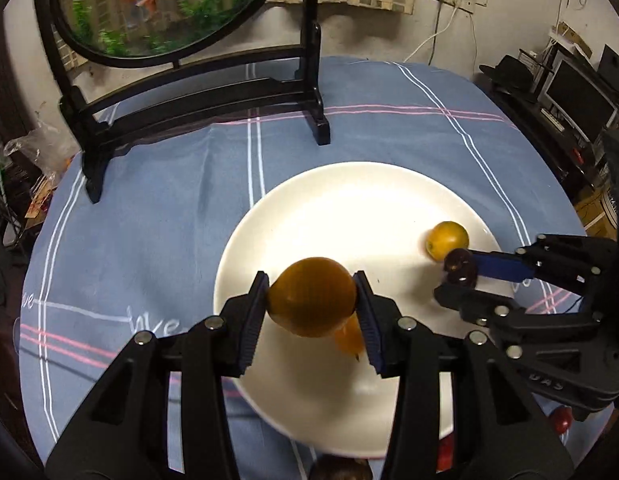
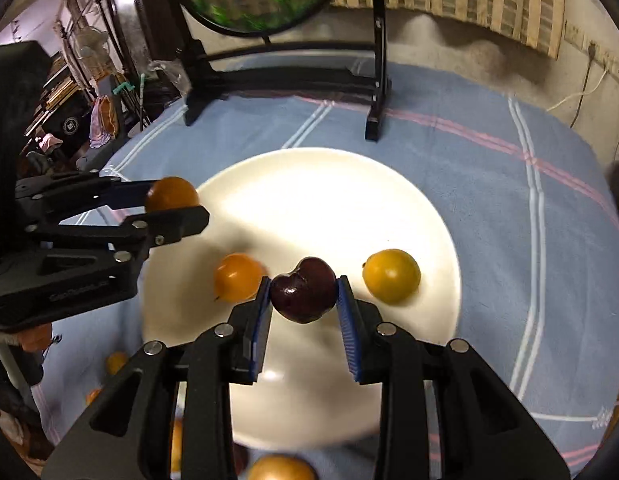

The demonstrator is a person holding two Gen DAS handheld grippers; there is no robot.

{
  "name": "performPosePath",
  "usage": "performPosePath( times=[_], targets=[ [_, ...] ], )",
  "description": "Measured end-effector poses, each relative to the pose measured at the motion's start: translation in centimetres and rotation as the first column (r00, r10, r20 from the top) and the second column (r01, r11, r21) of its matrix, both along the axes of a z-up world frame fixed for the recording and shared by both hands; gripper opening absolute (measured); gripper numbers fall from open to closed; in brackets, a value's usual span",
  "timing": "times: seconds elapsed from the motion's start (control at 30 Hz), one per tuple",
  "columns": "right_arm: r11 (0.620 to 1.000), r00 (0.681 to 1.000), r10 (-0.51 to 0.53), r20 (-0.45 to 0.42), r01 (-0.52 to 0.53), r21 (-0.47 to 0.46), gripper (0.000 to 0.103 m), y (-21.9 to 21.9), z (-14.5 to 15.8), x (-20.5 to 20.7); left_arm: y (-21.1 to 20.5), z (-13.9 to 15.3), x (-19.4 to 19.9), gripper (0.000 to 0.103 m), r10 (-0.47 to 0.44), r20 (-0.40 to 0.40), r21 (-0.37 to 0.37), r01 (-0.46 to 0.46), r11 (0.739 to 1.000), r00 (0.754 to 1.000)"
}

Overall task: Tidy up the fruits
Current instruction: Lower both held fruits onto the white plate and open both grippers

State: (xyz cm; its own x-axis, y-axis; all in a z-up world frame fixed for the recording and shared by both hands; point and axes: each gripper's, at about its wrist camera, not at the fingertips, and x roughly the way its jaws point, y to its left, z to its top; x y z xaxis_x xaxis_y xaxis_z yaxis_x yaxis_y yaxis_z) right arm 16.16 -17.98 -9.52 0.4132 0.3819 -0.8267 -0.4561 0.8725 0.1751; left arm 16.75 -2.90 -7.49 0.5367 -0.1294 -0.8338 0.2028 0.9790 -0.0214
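Note:
My left gripper is shut on a yellow-orange fruit, held above the near left part of the white plate. A second orange fruit peeks out under it, and a third lies at the plate's right. My right gripper is shut on a dark red cherry over the plate, between two orange fruits lying on it. In the right wrist view, the left gripper and its fruit hang over the plate's left rim. The left wrist view shows the right gripper with the cherry.
A black wooden stand with a round goldfish screen stands on the blue striped cloth behind the plate. Loose orange fruits and a red fruit lie on the cloth near the plate's front edge. Room clutter surrounds the table.

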Motion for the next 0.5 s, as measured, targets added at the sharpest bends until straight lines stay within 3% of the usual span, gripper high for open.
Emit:
performPosePath(
  times=[0.37,0.5],
  targets=[
    [0.995,0.998,0.043,0.035,-0.039,-0.093,0.032,1.2,-2.2,1.1,-0.7,-2.7,1.2,0.044,0.001,-0.020,0.023,0.000,1.000,1.000],
    [0.994,0.999,0.037,0.003,-0.037,-0.107,0.036,1.3,-3.3,1.7,-0.9,-3.9,1.8,0.045,0.006,-0.032,0.030,-0.005,1.000,0.999]
  ],
)
